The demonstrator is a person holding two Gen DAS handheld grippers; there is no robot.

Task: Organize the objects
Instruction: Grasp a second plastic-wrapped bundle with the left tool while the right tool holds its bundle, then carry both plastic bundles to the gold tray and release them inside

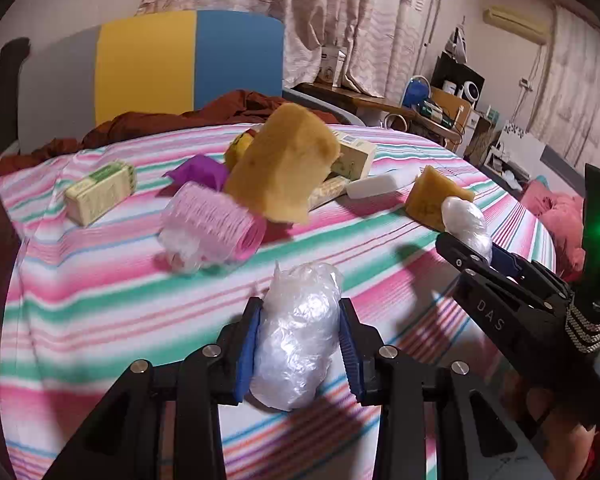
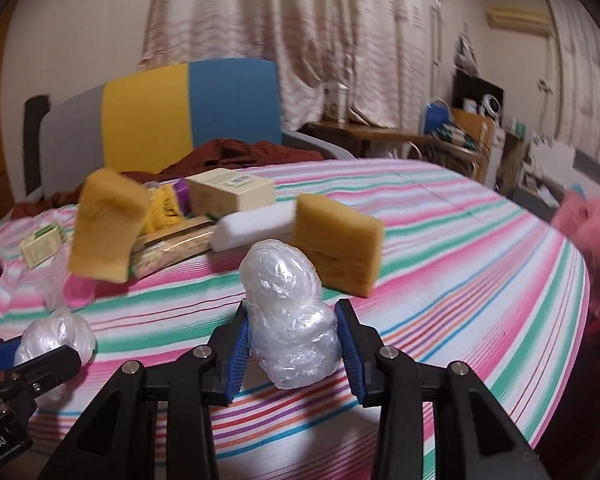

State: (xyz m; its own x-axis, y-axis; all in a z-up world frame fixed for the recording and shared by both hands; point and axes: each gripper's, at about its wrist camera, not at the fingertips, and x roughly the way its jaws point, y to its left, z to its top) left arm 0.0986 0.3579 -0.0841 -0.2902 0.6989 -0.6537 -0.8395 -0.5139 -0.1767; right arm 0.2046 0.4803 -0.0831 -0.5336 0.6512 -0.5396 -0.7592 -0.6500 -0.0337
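Behind the pink roller, a half-hidden plastic wad; both jaws clamping similar wads.

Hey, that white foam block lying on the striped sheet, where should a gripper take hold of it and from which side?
Grip the white foam block across its narrow width near the middle, coming from above. It lies flat and long, so the short sides likely fit between the fingers. Its ends are crowded by a sponge and a packet.

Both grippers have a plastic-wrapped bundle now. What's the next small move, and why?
Probably carry both to one bare patch of the striped bedspread and set them down side by side. The left gripper and right gripper are each shut on a plastic-wrapped bundle, both held clear of the sponge pile.
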